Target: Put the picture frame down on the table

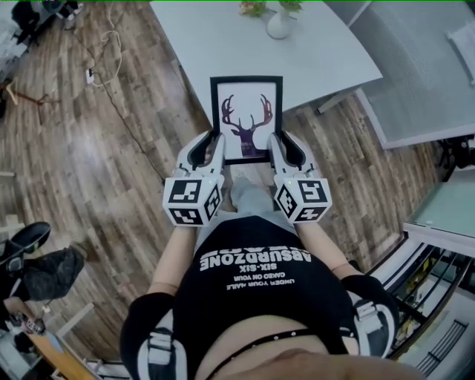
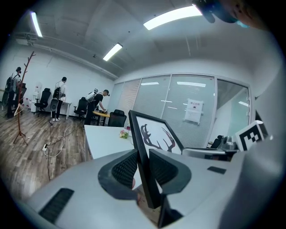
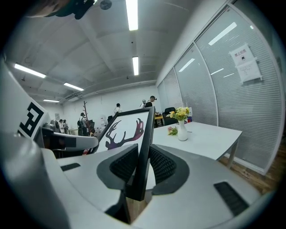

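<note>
A black picture frame (image 1: 246, 117) with a dark antler print on white is held in the air just in front of the white table's (image 1: 223, 44) near edge. My left gripper (image 1: 215, 147) is shut on the frame's left edge (image 2: 144, 165). My right gripper (image 1: 277, 146) is shut on its right edge (image 3: 143, 152). The frame is tilted back, its picture side facing up toward the head view. Its lower edge is hidden between the two grippers.
A white vase with flowers (image 1: 280, 21) stands at the table's far end. Wooden floor (image 1: 89, 163) lies to the left, with a cable (image 1: 111, 44) on it. A glass wall and grey rug (image 1: 415, 67) are to the right. Several people stand far off in the room (image 2: 58, 98).
</note>
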`<state>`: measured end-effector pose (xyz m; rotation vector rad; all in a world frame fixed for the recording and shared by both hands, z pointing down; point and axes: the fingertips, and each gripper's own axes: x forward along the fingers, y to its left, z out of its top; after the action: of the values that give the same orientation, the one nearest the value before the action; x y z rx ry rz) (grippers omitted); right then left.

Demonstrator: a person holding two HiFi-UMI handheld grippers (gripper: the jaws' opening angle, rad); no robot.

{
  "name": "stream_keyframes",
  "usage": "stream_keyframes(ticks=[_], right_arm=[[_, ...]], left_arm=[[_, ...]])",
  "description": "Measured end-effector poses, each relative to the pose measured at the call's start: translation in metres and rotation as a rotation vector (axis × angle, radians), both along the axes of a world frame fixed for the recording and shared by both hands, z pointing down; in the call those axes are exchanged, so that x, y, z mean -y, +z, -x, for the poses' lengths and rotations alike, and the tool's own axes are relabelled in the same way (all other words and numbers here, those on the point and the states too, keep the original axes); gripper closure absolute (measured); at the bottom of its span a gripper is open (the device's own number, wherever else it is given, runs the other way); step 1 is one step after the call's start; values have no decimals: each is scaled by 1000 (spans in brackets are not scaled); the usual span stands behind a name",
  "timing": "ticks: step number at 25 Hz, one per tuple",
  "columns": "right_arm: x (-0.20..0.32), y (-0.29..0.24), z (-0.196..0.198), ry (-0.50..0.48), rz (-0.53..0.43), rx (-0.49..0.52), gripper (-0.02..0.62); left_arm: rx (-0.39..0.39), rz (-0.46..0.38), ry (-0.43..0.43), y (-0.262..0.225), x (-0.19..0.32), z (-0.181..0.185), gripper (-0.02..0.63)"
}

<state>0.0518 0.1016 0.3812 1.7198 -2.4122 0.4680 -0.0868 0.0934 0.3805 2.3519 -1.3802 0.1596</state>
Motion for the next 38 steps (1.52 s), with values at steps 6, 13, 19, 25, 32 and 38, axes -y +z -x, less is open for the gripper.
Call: stream_keyframes(ticks=[6,13,19,25,32,38], right_arm=[[67,13,-5,-33,38,-3,500],[129,32,-13,-70,72,-9,500],[172,47,-8,-103,98,-10,500],[199,60,-13,-127,119,-7,499],[222,74,-15,-144,146,-4,499],[236,87,-18,-158,180,-11,497]], left_arm=[[-2,42,-22,12,63,-5,512],[-4,76,-49,33,120,-13,512],[-5,107,-78,47,159,-8,512],[6,131,-98,60,183,-14,512],[10,168,-117,75,203,-16,512],[19,203,-114,87,217,-19,512]])
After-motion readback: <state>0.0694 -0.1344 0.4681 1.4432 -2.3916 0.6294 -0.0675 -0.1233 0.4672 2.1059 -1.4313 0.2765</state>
